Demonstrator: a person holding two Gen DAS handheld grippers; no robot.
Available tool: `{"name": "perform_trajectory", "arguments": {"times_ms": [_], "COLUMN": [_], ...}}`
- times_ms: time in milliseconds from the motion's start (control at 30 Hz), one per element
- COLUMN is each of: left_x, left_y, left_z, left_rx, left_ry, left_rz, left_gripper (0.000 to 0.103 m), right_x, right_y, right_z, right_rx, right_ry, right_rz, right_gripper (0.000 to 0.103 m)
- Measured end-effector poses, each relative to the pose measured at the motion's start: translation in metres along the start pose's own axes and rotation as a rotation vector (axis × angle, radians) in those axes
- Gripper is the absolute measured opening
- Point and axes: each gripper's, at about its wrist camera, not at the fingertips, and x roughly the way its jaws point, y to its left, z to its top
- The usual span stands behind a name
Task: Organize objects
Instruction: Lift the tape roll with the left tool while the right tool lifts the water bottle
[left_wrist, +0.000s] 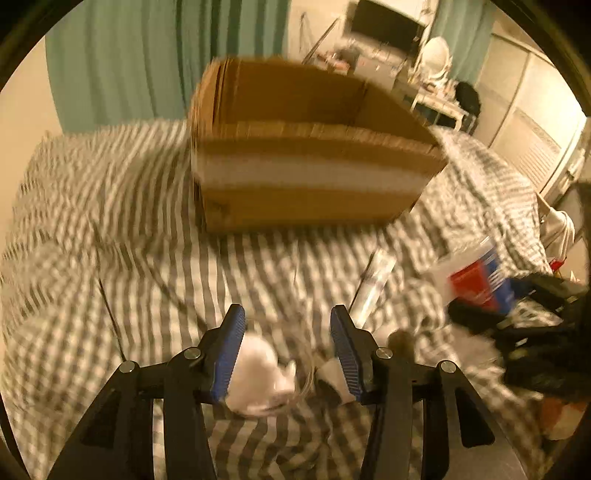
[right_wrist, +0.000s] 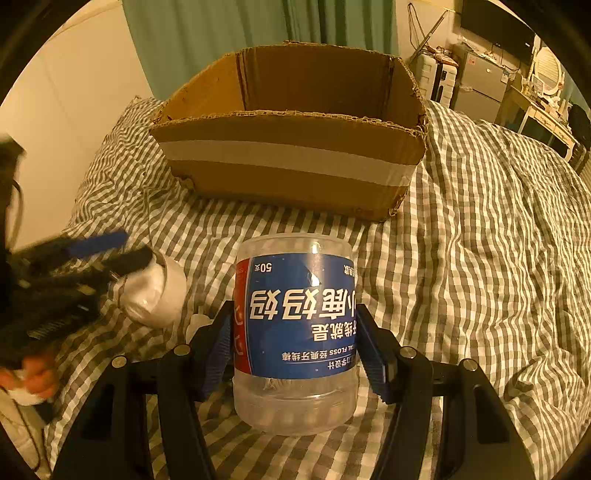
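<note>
An open cardboard box with a white tape band stands on the checked bedspread; it also shows in the right wrist view. My right gripper is shut on a clear dental floss jar with a blue and red label, held upside down above the bed; the jar shows at the right of the left wrist view. My left gripper has a small white jar between its jaws, lifted off the bed; the right wrist view shows this jar at the blurred left gripper.
A silvery tube lies on the grey-and-white checked bedspread between the grippers. Green curtains hang behind the box. A desk, mirror and cabinets stand at the far right.
</note>
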Motion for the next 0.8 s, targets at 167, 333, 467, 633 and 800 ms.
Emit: {"name": "perform_trajectory", "arguments": {"times_ms": [167, 333, 467, 633, 800], "left_x": [0.026, 0.018, 0.011, 0.014, 0.035], "left_y": [0.011, 0.009, 0.000, -0.001, 0.007], "left_z": [-0.017, -0.024, -0.026, -0.026, -0.031], "left_rx": [-0.014, -0.014, 0.042, 0.057, 0.004], "left_ry": [0.060, 0.057, 0.014, 0.021, 0.095], "left_rz": [0.065, 0.055, 0.109, 0.113, 0.091], "left_gripper": [0.052, 0.076, 0.096, 0.096, 0.096], "right_x": [0.002, 0.004, 0.004, 0.004, 0.008], "right_y": [0.000, 0.002, 0.003, 0.002, 0.003], "right_z": [0.000, 0.000, 0.000, 0.001, 0.000], "right_rx": [-0.004, -0.020, -0.022, -0.016, -0.022], "right_ry": [0.009, 0.019, 0.023, 0.028, 0.038], "right_rz": [0.002, -0.003, 0.004, 0.015, 0.013], "right_gripper": [0.062, 0.062, 0.062, 0.062, 0.062]}}
